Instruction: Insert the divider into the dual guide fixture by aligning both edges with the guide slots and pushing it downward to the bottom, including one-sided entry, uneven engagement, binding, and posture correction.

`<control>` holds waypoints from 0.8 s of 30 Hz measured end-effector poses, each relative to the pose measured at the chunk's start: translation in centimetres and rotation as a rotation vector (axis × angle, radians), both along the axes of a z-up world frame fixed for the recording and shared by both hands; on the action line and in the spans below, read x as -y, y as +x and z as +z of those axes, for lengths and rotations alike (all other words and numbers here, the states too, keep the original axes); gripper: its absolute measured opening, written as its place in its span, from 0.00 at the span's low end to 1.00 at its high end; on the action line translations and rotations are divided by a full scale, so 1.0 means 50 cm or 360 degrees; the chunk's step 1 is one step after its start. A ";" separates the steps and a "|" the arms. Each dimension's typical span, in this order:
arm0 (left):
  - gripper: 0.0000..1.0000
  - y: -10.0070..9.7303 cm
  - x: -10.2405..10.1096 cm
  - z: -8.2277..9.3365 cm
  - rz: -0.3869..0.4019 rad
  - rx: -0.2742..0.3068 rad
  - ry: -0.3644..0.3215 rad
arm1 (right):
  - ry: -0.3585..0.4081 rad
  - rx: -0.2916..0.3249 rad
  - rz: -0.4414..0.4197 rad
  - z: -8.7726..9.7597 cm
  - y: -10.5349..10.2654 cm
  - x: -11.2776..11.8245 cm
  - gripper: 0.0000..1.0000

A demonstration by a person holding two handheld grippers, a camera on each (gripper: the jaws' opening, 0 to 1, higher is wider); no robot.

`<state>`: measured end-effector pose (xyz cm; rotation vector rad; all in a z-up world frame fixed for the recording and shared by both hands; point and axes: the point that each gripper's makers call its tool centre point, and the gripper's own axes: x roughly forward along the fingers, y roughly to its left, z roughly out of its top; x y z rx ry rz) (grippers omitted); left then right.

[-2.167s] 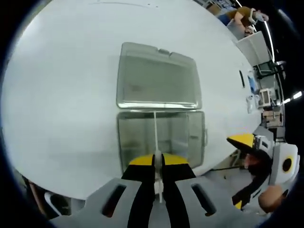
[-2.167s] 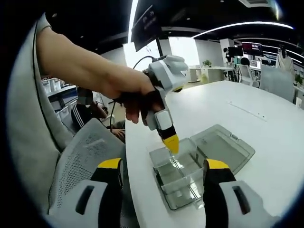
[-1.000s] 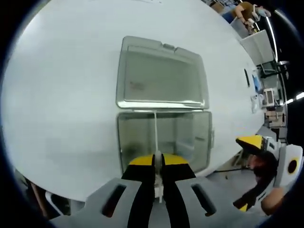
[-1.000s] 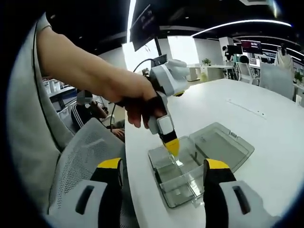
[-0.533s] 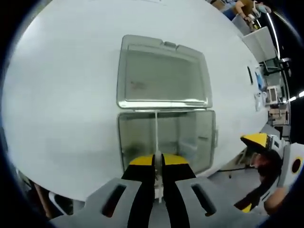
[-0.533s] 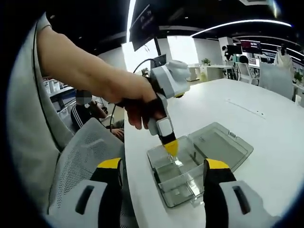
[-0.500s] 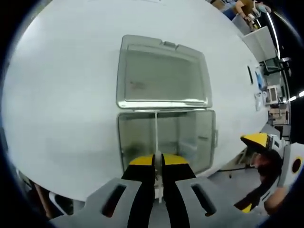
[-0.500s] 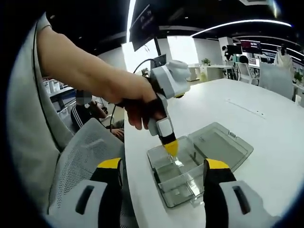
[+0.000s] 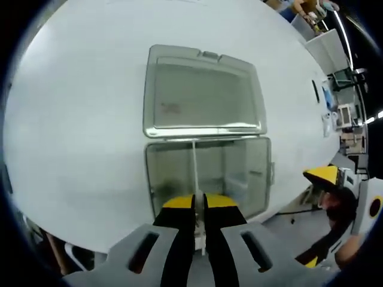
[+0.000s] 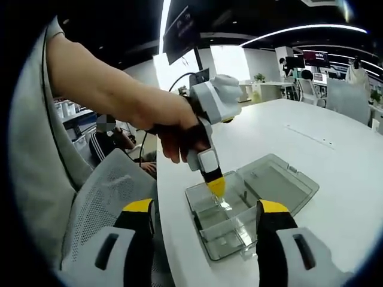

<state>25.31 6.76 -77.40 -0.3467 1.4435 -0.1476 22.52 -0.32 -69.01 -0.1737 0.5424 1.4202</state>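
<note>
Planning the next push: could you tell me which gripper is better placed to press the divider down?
Left. The left gripper is shut on the divider above the clear box; the right gripper is open, back from it.

- Left gripper view: bright and even; the round white table point(image 9: 78, 119) reads nearly blown out, with soft grey shading toward its near edge
- Fisheye bends that table's edge into a strong curve; the room at the upper right is squeezed and small
- The clear plastic compartment box with hinged lid point(image 9: 203, 143) shows pale glare along its rims; walls low in contrast, slightly soft
- Right gripper view: dimmer, dark ceiling with long curved white strip lights point(image 10: 299, 30) overhead, bright window glow behind
- The person's bare forearm point(image 10: 102, 84) looms large, stretched and a little soft at the left edge
- Faint shadow lies under the box on the tabletop
</note>
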 end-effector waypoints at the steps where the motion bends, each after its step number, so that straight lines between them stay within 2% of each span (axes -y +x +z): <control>1: 0.01 0.000 0.000 0.000 -0.0003 0.0001 0.0003 | -0.0001 0.0000 0.0000 0.000 0.000 0.000 0.66; 24: 0.02 -0.002 -0.001 -0.006 -0.0031 0.0002 0.0026 | -0.0007 -0.0007 -0.0016 -0.005 0.000 0.006 0.66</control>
